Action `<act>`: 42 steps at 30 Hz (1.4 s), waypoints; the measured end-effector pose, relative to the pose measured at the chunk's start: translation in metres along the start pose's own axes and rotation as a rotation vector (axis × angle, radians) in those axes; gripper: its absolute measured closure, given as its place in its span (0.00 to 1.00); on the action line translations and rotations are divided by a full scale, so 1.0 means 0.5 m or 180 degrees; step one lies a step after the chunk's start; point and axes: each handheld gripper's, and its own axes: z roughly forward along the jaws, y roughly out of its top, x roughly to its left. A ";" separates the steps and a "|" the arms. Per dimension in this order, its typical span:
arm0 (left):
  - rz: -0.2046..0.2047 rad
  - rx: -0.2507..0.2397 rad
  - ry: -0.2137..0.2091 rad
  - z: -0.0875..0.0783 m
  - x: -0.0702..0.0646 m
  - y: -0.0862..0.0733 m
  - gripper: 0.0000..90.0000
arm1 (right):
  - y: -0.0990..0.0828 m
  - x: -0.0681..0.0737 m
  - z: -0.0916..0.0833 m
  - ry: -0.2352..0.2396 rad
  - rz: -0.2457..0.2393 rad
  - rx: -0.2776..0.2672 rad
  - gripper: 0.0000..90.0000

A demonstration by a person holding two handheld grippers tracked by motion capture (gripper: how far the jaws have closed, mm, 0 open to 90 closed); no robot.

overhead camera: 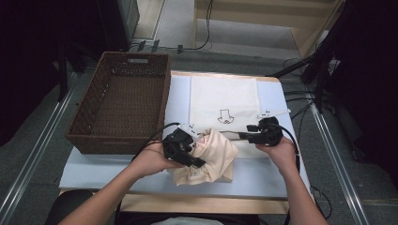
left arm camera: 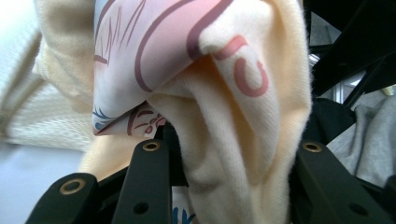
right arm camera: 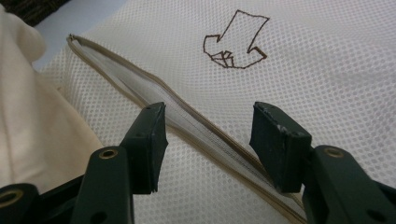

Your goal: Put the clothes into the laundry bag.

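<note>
- Nearest the person, the left gripper (overhead camera: 180, 146) sits over a bunched cream garment (overhead camera: 211, 157) with a pink print, at the front middle of the table (overhead camera: 94, 171). In the left gripper view the cloth (left arm camera: 224, 140) fills the gap between the jaws, which are clamped on a fold of it.
- The garment lies crumpled rather than flat, so it has no clear long axis; most of it hangs to the right of the left gripper, toward the other hand.
- Just beyond and to the right, the right gripper (overhead camera: 256, 132) rests at the front edge of a white mesh laundry bag (overhead camera: 225, 101). In the right gripper view its jaws stand apart on either side of the bag's zipped opening (right arm camera: 187, 121), and I cannot tell whether they touch it.
- That opening runs slantwise across the right gripper view, and the bag's front edge touches the garment. This is the relation the coming move likely turns on: the mouth lies just behind the garment, the right gripper is nearer to lift it, and the left is nearer to feed cloth in.
- Farthest, at the left, stands a brown wicker basket (overhead camera: 89, 119), beside the bag.
</note>
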 end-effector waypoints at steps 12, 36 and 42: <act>-0.0159 -0.0097 -0.0088 0.068 0.024 -0.039 0.69 | -0.002 0.010 0.058 -0.0107 -0.0275 0.0186 0.49; -0.0206 -0.0204 -0.0093 0.081 0.025 -0.051 0.66 | 0.032 0.022 0.099 -0.0393 -0.0058 0.0335 0.98; -0.0220 -0.0212 -0.0111 0.082 0.026 -0.052 0.66 | 0.059 0.040 0.066 -0.0472 -0.0145 0.0138 0.98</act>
